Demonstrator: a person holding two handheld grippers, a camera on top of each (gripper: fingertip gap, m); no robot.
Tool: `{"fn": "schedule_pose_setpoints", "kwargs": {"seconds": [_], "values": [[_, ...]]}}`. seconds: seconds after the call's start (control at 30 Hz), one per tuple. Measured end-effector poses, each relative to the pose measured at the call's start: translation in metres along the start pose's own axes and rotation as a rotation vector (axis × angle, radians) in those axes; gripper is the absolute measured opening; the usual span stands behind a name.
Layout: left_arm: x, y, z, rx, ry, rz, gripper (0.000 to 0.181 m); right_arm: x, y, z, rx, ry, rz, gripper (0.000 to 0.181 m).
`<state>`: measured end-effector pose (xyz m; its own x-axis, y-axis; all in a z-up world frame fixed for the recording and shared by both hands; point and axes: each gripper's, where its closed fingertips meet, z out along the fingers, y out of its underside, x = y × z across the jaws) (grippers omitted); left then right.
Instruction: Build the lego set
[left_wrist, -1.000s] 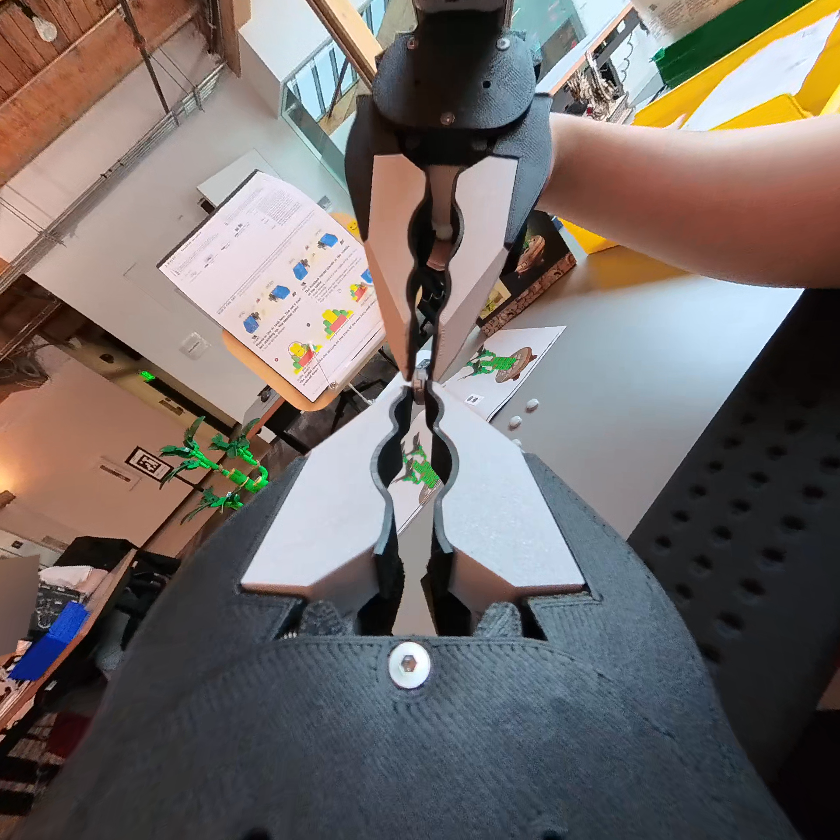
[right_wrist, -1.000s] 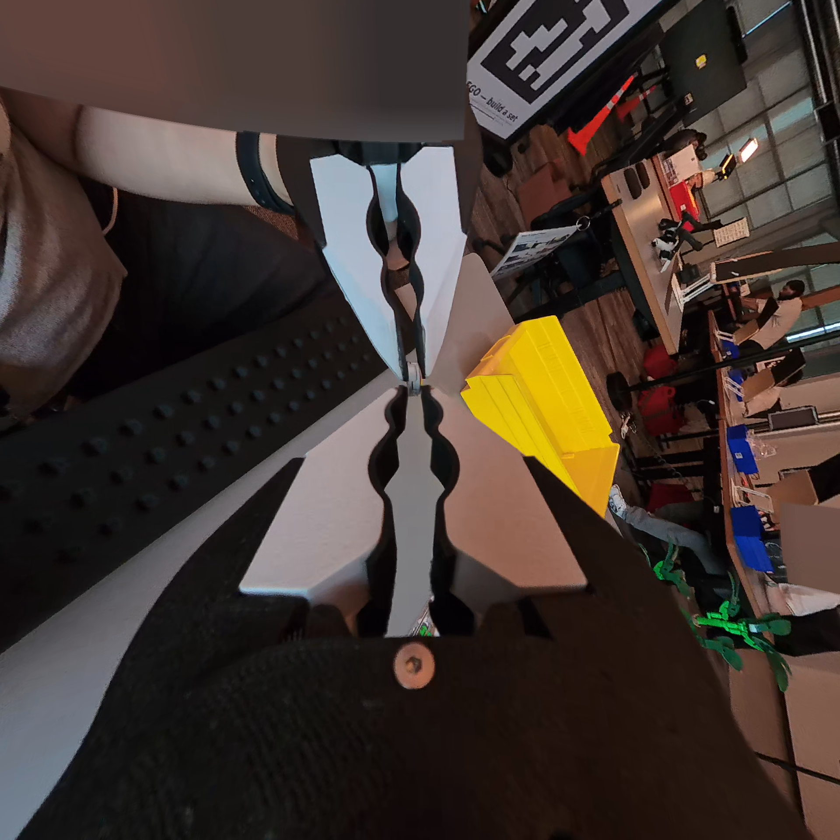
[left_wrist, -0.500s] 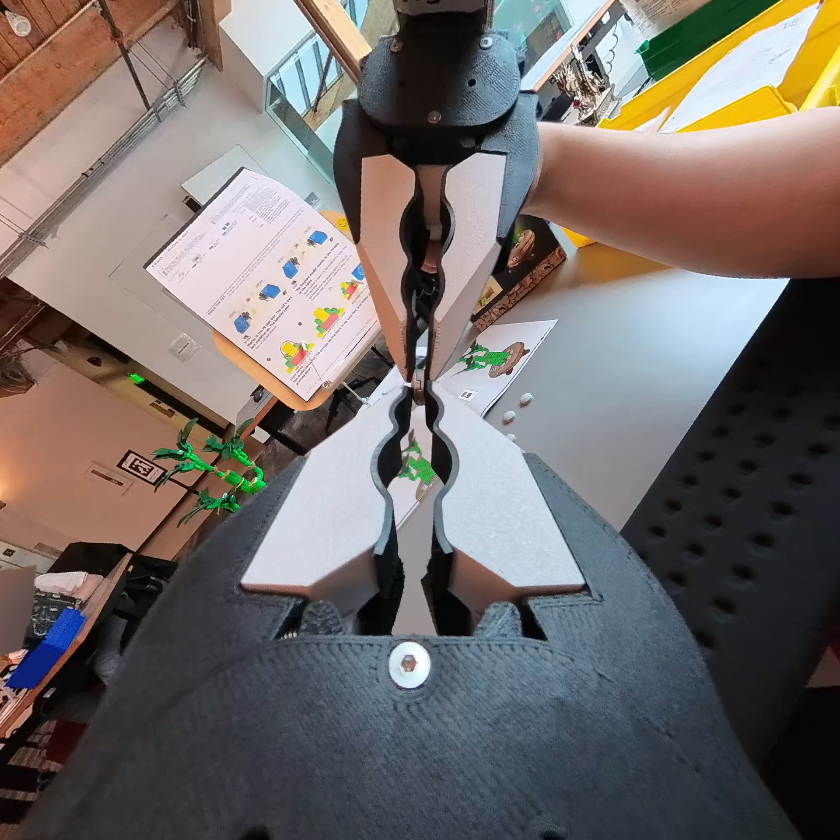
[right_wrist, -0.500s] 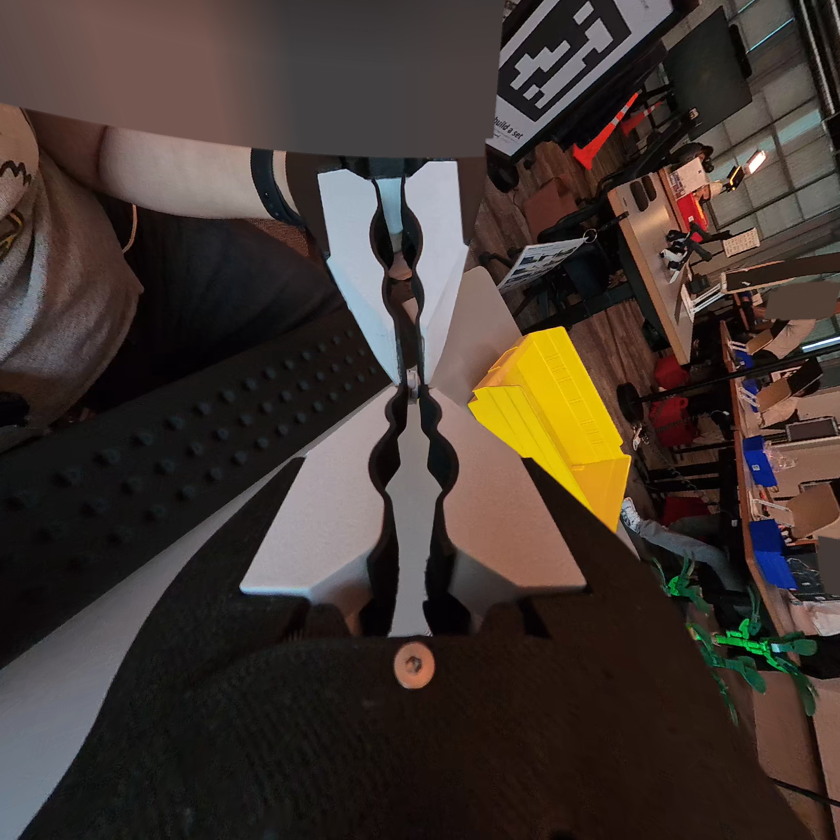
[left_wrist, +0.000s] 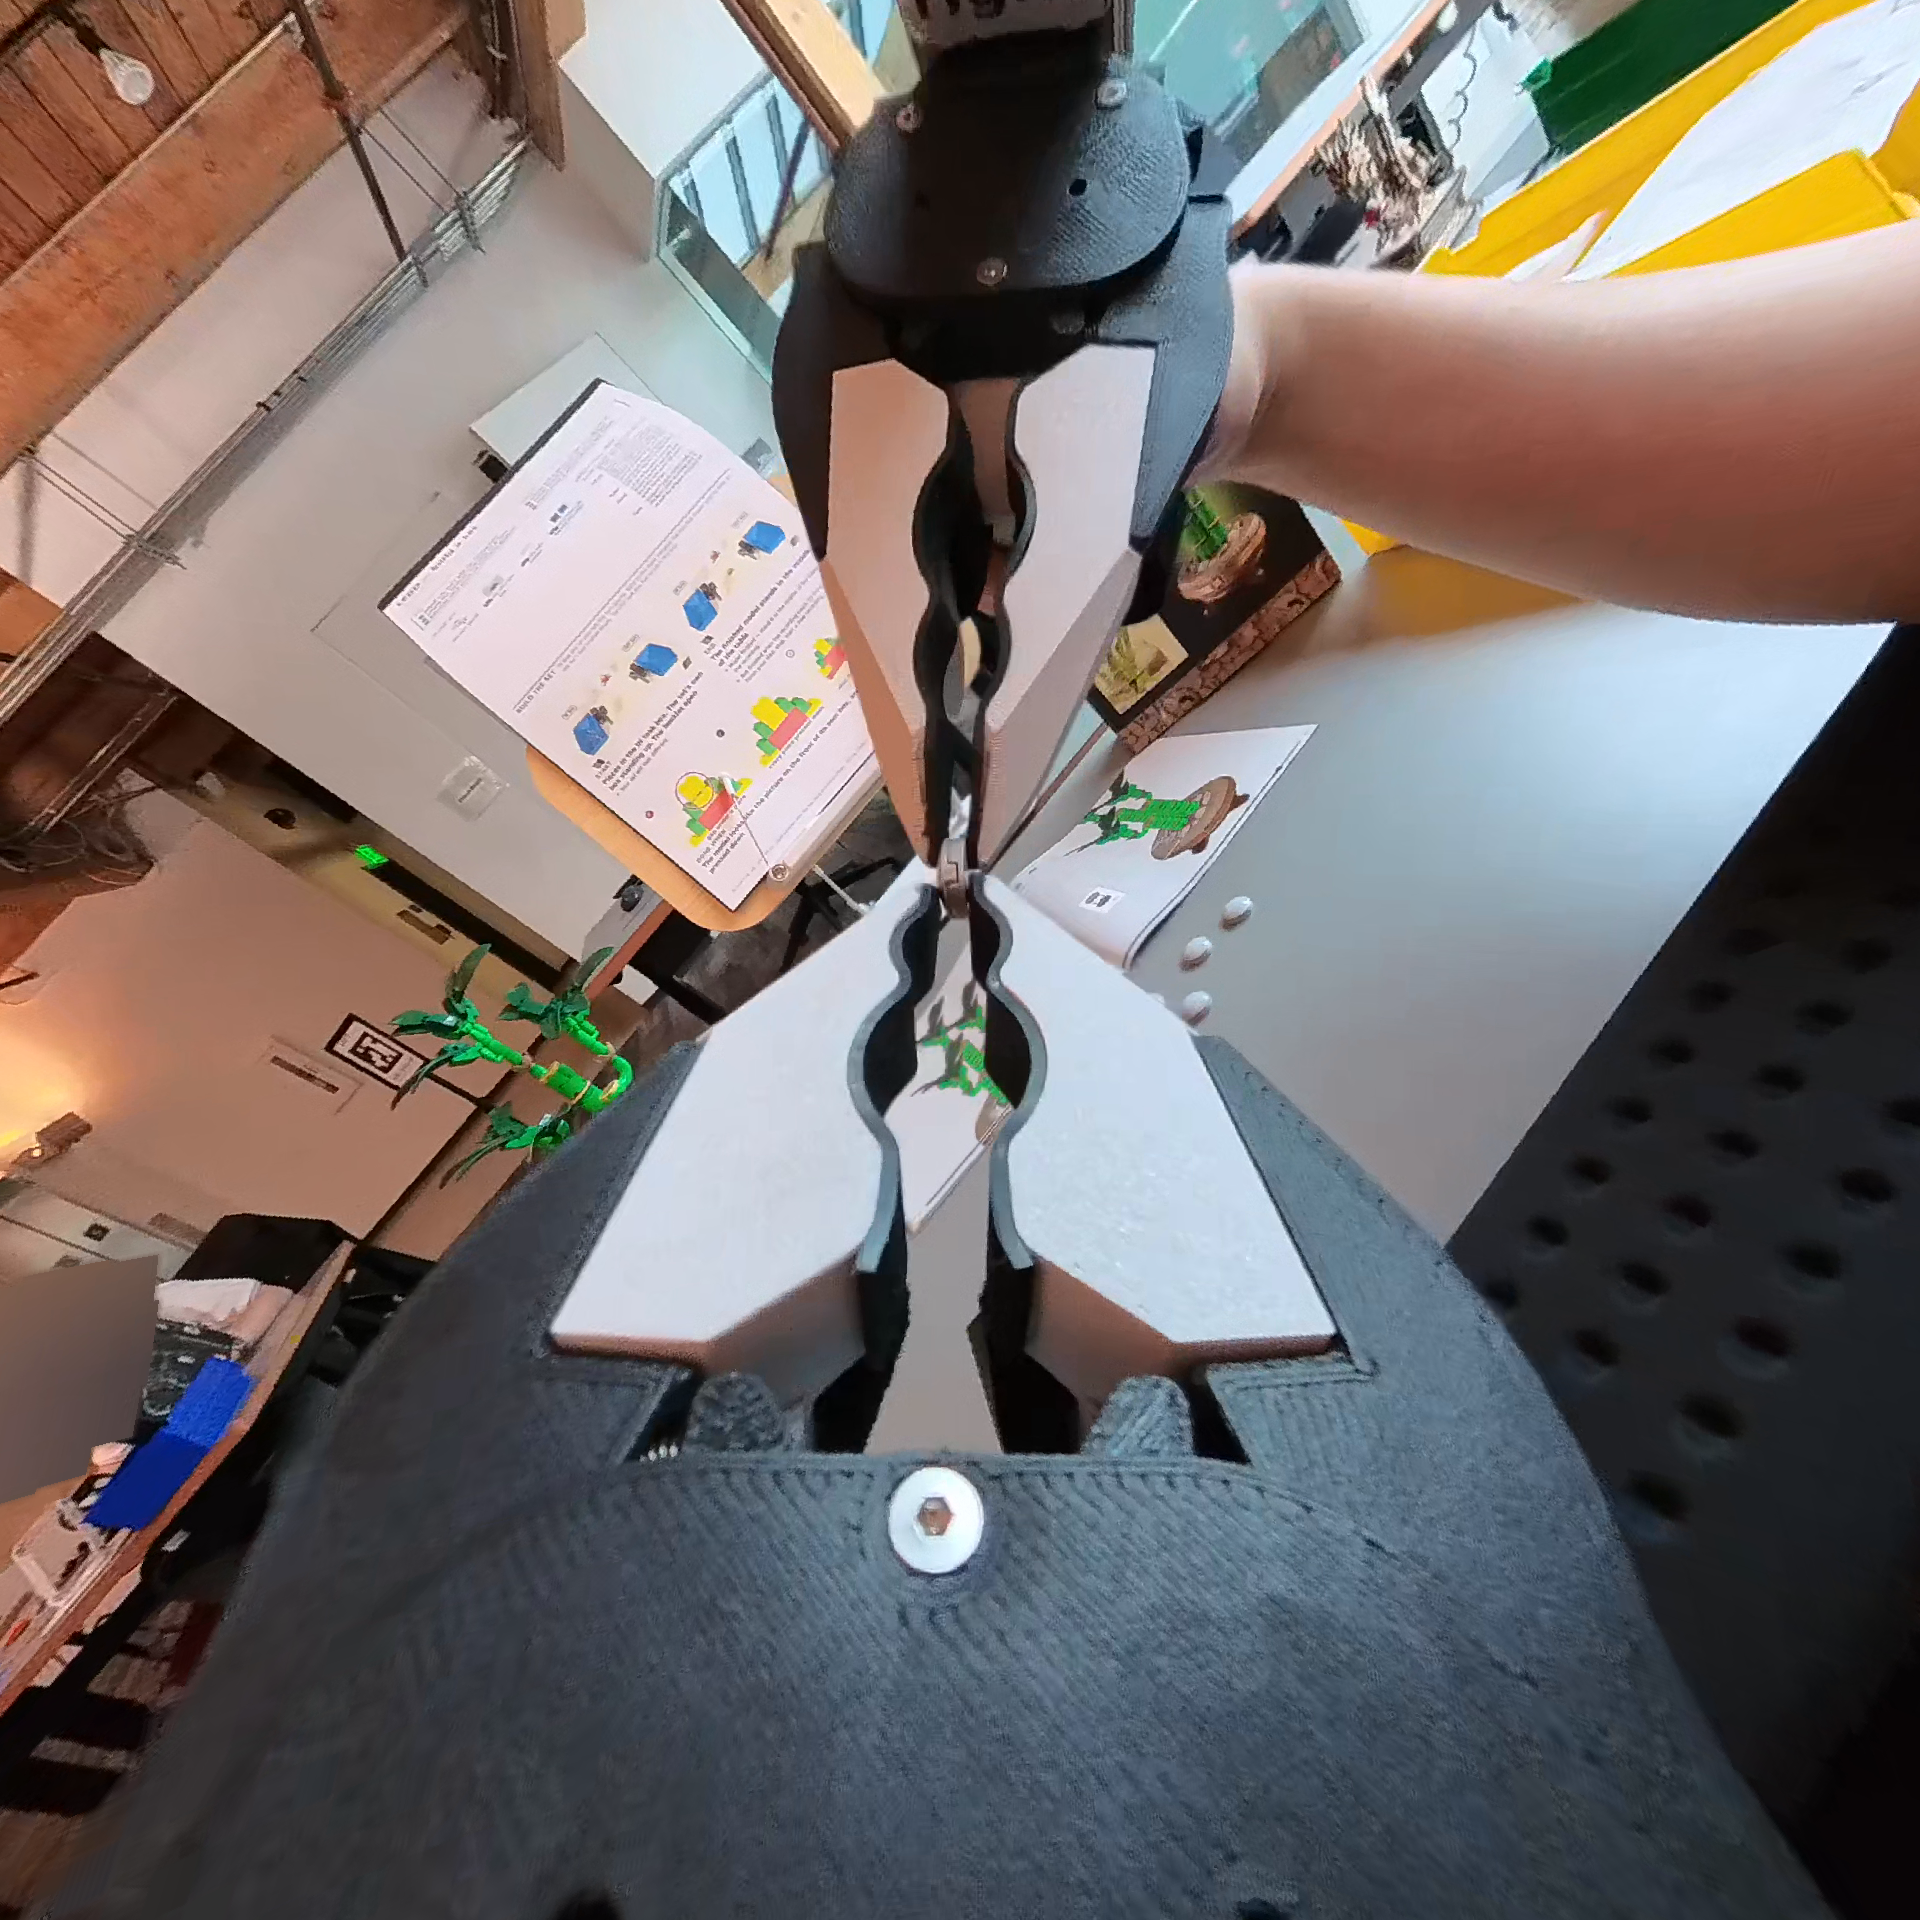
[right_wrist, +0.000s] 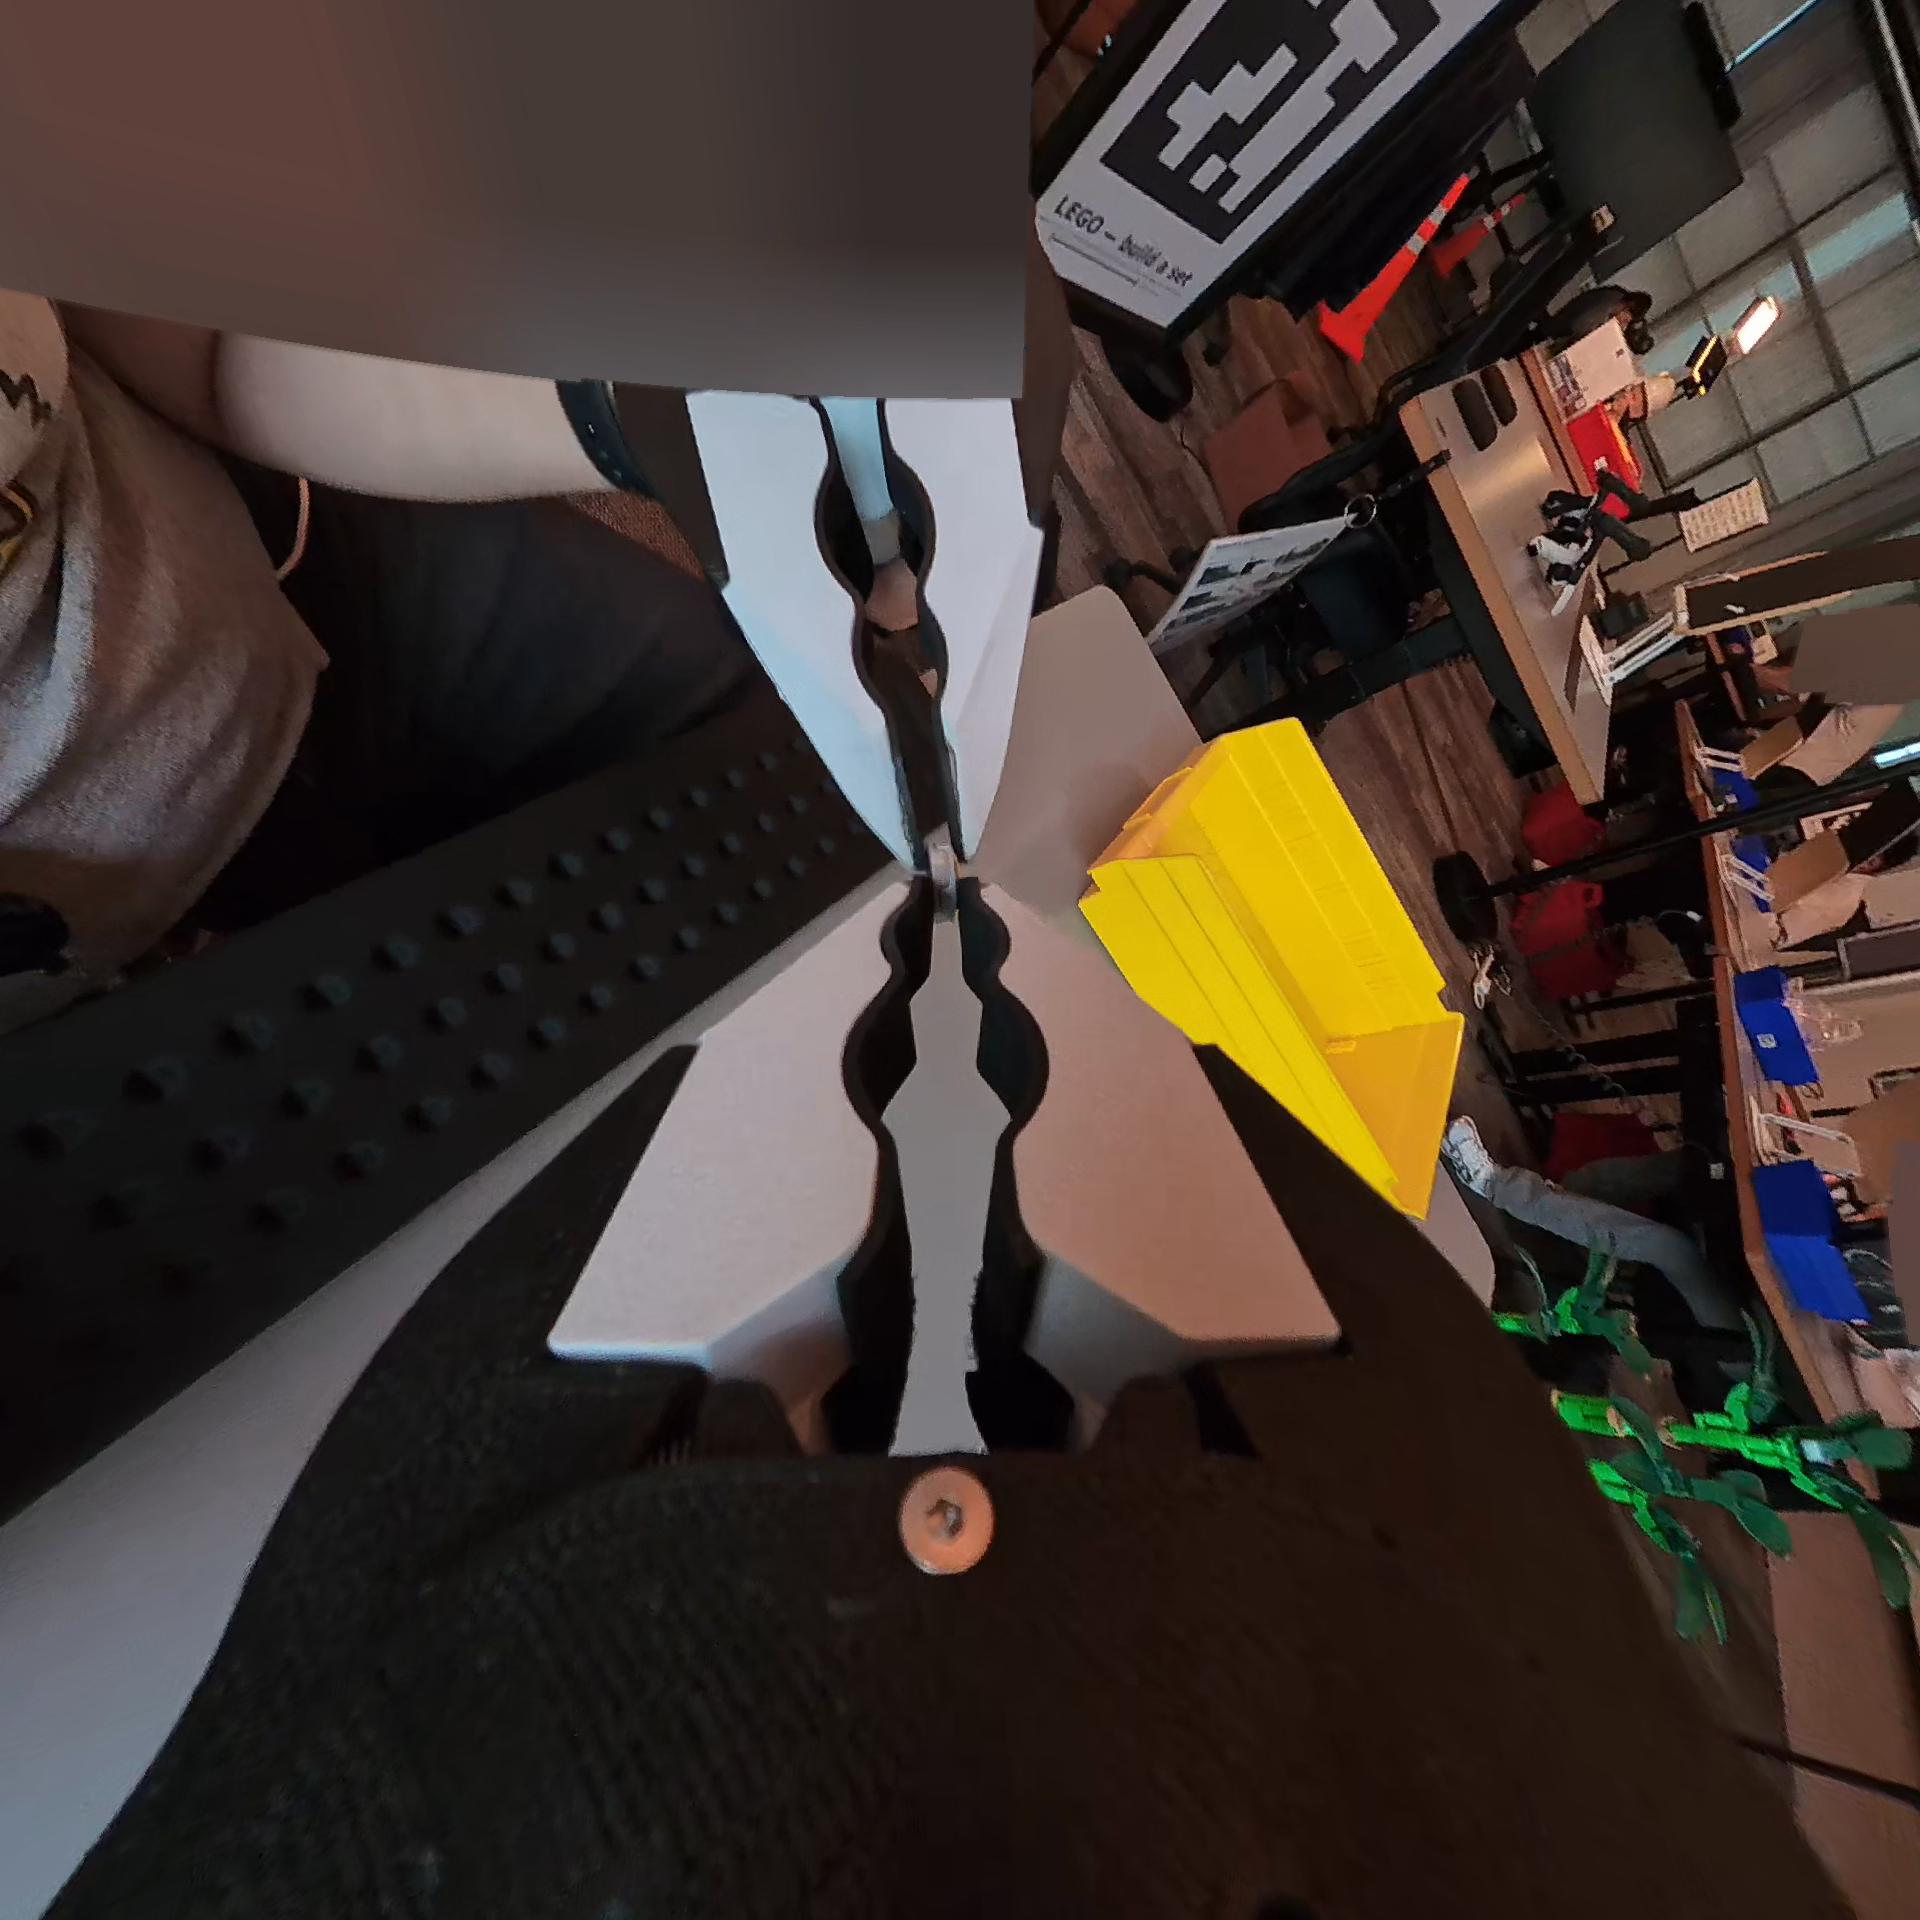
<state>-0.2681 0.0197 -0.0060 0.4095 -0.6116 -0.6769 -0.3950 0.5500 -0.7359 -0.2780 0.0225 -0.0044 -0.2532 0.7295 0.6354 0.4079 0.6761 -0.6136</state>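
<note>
A: Lego piece (left_wrist: 951, 875), a very small grey one, sits right at the tips where the 2 grippers meet, lifted above the grey surface (left_wrist: 1455, 883). The left gripper (left_wrist: 948, 902) has its fingers (left_wrist: 769, 1132) pinched on the near end.

B: And the right gripper (right_wrist: 943, 902)?

A: Its fingers (right_wrist: 758, 1184) are also clenched on the same little piece, from the opposite side. So each gripper grasps 1 end.

B: How will it handle, do you think?

A: I judge it as very light, stiff and smooth plastic. It can slip or shoot out if the squeeze is not straight. Hold it only at the very tips, on the flat sides, and push along the axis.

B: What lies farther away?

A: Below the fingers an instruction booklet (left_wrist: 1174, 821) lies on the surface, with 3 small pale pieces (left_wrist: 1197, 948) just beside it. Farther off is the green plant model (left_wrist: 520, 1060), and a yellow bin (right_wrist: 1278, 935) stands near the surface edge.
</note>
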Motion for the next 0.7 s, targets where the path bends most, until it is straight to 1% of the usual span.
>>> {"fn": "schedule_pose_setpoints", "kwargs": {"seconds": [0.3, 0.4, 0.43, 0.53, 0.63, 0.7], "values": [[0.0017, 0.0001, -0.0007, -0.007, -0.011, 0.029, 0.002, -0.0016, 0.0024, 0.0007, -0.025, -0.002, -0.016, 0.005], [0.0005, -0.0019, 0.0002, -0.002, -0.036, 0.052, 0.007, -0.0025, 0.0055, 0.0023, -0.041, -0.011, -0.012, 0.005], [0.001, -0.0025, 0.0001, -0.001, -0.038, 0.06, 0.0, -0.0029, 0.006, 0.003, -0.044, -0.012, -0.014, 0.005], [0.0045, 0.002, 0.0013, -0.031, -0.013, 0.075, 0.0, -0.0034, 0.0092, 0.0048, -0.071, -0.012, -0.021, 0.005], [0.0039, 0.0016, 0.0007, -0.023, -0.027, 0.077, 0.0, -0.003, 0.0083, 0.0051, -0.065, -0.013, -0.01, 0.005], [0.0042, 0.003, 0.0016, -0.031, -0.027, 0.063, 0.009, -0.0021, 0.0091, 0.0046, -0.069, -0.008, -0.013, 0.005]]}}
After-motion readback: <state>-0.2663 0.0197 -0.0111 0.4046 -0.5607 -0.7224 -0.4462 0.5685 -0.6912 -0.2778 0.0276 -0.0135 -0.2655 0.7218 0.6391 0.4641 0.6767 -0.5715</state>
